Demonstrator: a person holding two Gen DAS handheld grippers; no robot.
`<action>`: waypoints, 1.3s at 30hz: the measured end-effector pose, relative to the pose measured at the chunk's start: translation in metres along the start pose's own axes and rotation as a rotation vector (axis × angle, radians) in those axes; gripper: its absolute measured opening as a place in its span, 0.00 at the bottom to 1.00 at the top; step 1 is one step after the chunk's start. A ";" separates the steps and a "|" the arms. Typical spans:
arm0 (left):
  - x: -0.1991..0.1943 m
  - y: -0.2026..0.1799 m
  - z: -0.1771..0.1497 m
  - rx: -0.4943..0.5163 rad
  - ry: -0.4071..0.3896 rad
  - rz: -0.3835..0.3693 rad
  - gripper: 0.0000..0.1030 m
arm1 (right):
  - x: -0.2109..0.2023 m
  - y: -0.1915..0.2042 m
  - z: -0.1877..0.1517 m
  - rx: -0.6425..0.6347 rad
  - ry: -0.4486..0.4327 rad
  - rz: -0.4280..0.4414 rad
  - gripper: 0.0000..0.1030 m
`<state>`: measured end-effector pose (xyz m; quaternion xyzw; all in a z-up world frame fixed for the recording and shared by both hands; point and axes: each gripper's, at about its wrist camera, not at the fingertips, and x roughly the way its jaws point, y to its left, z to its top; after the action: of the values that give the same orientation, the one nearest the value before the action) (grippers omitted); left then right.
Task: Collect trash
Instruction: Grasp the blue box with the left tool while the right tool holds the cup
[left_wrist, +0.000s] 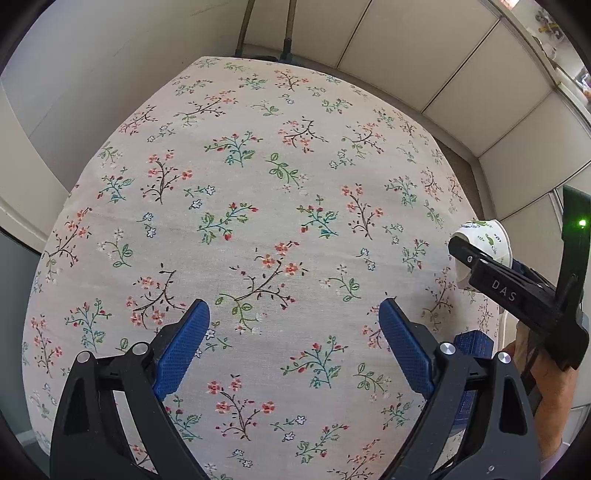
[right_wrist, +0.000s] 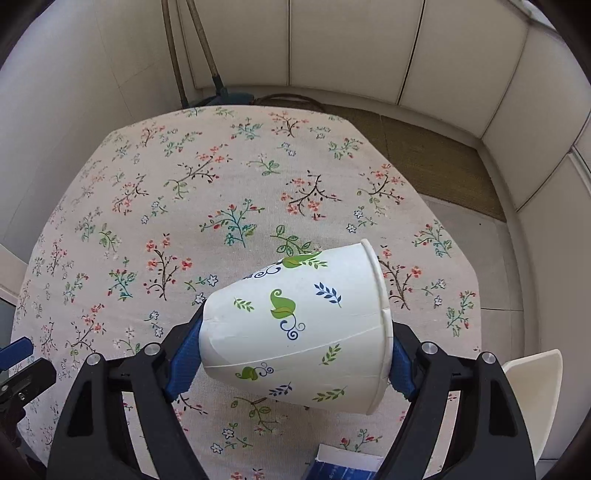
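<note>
A white paper cup (right_wrist: 295, 332) printed with green and blue leaves lies on its side between the blue pads (right_wrist: 183, 363) of my right gripper (right_wrist: 291, 350). One pad presses on its base and the other on its rim. The cup wall is creased, and it hangs above the floral tablecloth (right_wrist: 221, 184). In the left wrist view the same cup (left_wrist: 484, 236) shows at the right edge, with a hand (left_wrist: 554, 387) behind the tool. My left gripper (left_wrist: 293, 310) stands open over the tablecloth (left_wrist: 258, 184) with nothing between its fingers.
A white plastic container (right_wrist: 532, 391) stands off the table's right edge. A blue and white packet (right_wrist: 343, 465) lies at the near edge of the table. Broom handles (right_wrist: 199, 48) lean in the far corner, and a brown mat (right_wrist: 424, 155) covers the floor beyond the table.
</note>
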<state>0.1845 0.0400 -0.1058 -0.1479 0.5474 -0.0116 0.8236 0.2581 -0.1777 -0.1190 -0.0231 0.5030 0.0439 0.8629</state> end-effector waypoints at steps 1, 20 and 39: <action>-0.001 -0.003 0.000 0.004 -0.002 -0.002 0.86 | -0.008 -0.003 -0.001 0.006 -0.013 0.003 0.77; -0.007 -0.086 -0.026 0.148 -0.006 -0.043 0.86 | -0.141 -0.097 -0.051 0.172 -0.192 0.042 0.77; 0.035 -0.196 -0.079 0.395 0.111 -0.008 0.86 | -0.176 -0.192 -0.140 0.355 -0.180 0.004 0.77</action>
<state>0.1547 -0.1715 -0.1152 0.0151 0.5782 -0.1303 0.8053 0.0698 -0.3898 -0.0357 0.1343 0.4235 -0.0418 0.8949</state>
